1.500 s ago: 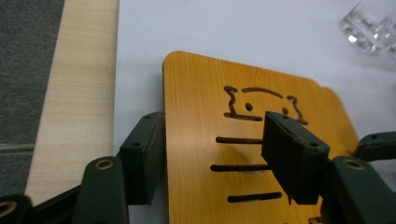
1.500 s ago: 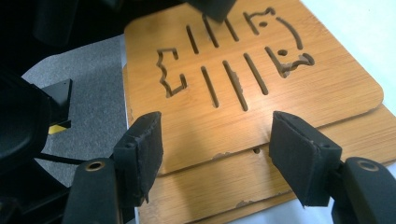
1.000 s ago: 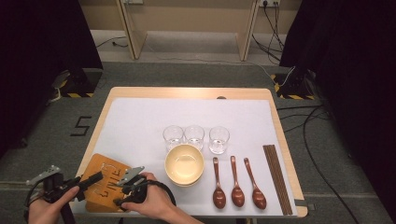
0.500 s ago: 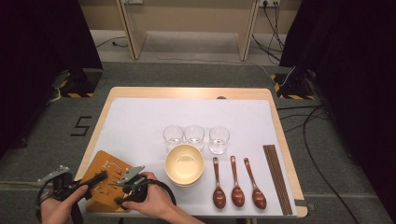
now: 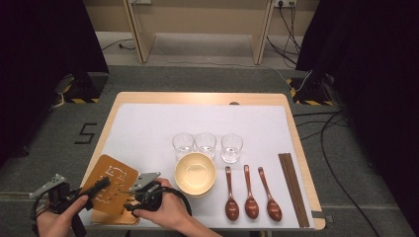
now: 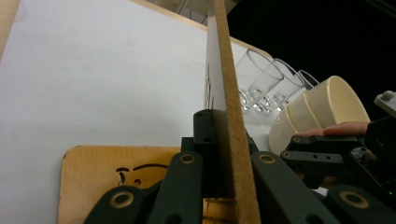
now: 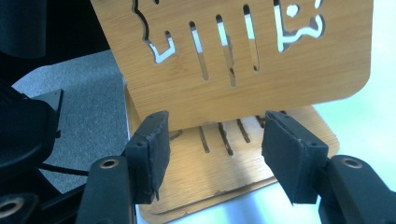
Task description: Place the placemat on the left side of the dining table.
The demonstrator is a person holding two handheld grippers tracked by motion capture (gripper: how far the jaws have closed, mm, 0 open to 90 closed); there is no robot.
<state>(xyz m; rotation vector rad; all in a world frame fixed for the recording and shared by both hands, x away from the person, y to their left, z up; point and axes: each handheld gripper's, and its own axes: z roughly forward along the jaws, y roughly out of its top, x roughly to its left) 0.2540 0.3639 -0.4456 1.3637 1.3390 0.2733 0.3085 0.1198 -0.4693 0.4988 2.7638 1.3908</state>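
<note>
The top board (image 5: 109, 183), a cut-out wooden trivet, is tilted up off a second board (image 7: 243, 154) lying flat at the table's (image 5: 197, 98) near left corner. The left gripper (image 5: 99, 186) pinches the raised board's edge, its jaws having just been closing onto it, evidently to separate it from the stack. The right gripper (image 5: 129, 197) stands spread just beside the board's lower edge, pads clear of the wood, probably having steadied it. Bowls (image 5: 195, 173), glasses (image 5: 206, 144), spoons (image 5: 251, 197) and chopsticks (image 5: 292, 187) are lined up to the right.
</note>
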